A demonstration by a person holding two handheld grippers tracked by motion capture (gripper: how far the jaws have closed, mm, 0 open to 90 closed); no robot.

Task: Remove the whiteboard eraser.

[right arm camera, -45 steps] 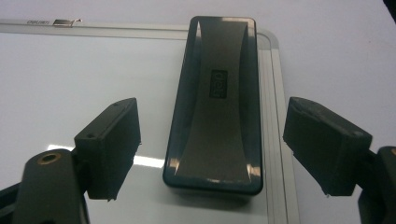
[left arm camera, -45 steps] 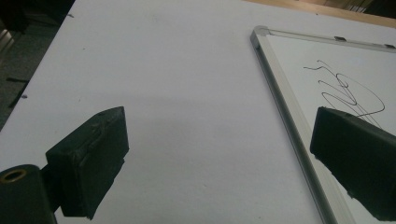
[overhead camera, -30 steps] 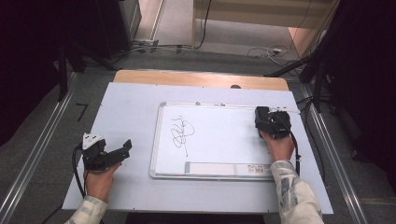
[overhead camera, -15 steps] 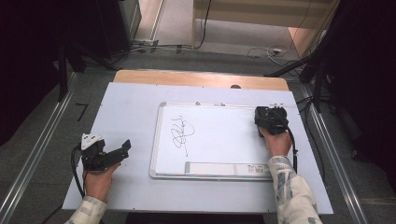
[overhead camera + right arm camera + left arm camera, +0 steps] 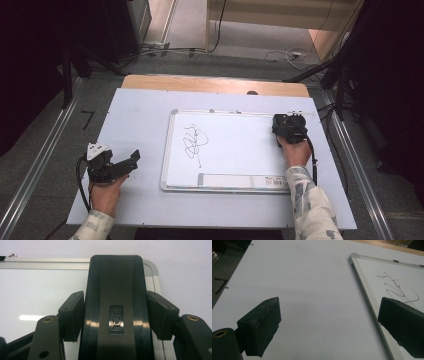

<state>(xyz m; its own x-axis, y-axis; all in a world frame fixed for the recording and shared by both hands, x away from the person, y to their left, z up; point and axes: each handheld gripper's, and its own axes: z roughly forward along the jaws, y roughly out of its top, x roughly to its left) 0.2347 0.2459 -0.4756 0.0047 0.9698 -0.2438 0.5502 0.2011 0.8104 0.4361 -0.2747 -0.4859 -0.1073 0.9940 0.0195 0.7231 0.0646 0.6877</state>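
Currently, by item:

Eraser: a black, smooth, glossy block (image 5: 115, 315) with rounded top corners and a small embossed logo plate on its face; its lower end is cut off by the frame of the right gripper view. In the high view it is hidden inside the right gripper and cannot be told apart from it.
Eraser location: over the whiteboard's upper right corner.
Right gripper: (image 5: 115, 312) jaws clamped on the eraser, one matt black pad pressed to each flank. In the high view (image 5: 289, 126) it is a dark mass, details too small to read.
Right hand: (image 5: 296, 151) wrapped around the gripper from below; patterned sleeve runs off the bottom edge.
Whiteboard: (image 5: 240, 150) flat white glossy panel in a thin aluminium frame with rounded corners, lying on the table; a paler strip runs along its lower edge.
Scribble: (image 5: 194, 141) thin looping black line on the board's left half; partly covered by a jaw in the left gripper view (image 5: 398, 288).
Left gripper: (image 5: 131, 160) jaws wide apart, nothing between them; it sits left of the board, apart from the frame. Jaw pads are rubbery, blocky, dark.
Left hand: (image 5: 106, 192) grips the tool from behind; cable loops beside it.
Table: (image 5: 140, 110) matt white sheet over a wooden top, whose far edge shows bare.
Floor: (image 5: 45, 150) grey, with metal rails; surroundings too dark to make out.
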